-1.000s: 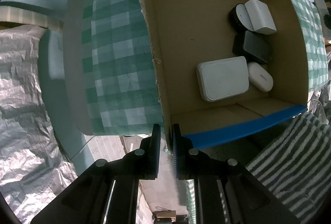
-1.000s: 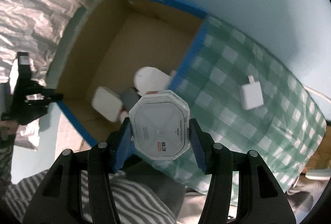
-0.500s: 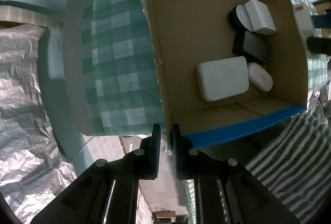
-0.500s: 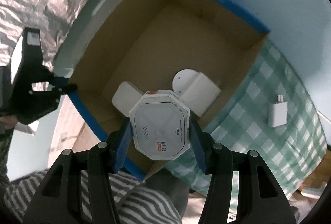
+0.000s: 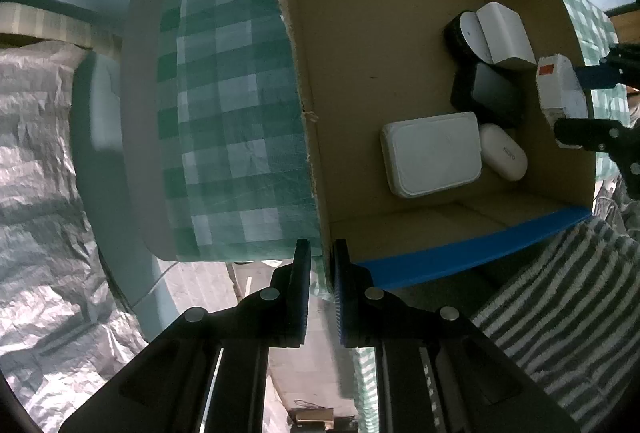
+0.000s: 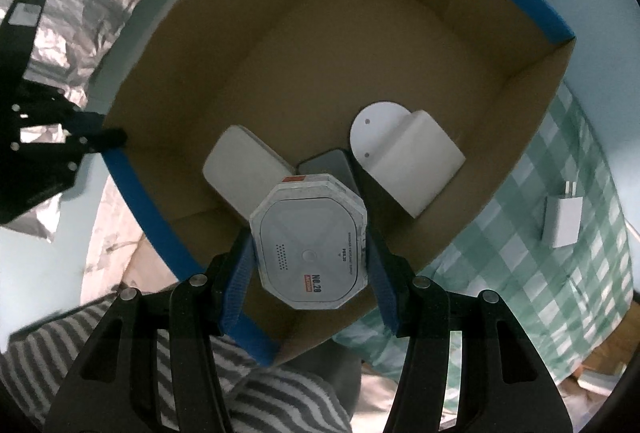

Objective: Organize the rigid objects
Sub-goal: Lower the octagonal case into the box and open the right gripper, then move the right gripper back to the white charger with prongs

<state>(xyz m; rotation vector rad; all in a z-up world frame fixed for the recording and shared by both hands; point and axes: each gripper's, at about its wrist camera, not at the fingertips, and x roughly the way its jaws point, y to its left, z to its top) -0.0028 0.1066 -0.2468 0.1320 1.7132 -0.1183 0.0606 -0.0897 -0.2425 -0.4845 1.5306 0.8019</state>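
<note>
A box [image 5: 400,33] stood on a cloth [image 5: 232,105], its near corner pinched between the fingers of the left gripper [image 5: 321,273]. Four items were grouped in the box along one wall: a flat case [image 5: 432,153], a pod [image 5: 504,153] touching it on the wall side, a slab [image 5: 494,93] just behind the pod, and a bracket [image 5: 496,29] behind that, overlapping a puck [image 5: 456,37]. A device [image 6: 310,241] was held in the right gripper [image 6: 310,261] above the box, over the grouped items. An adapter [image 6: 562,219] lay on the cloth outside the box, beyond the wall nearest the items.
</note>
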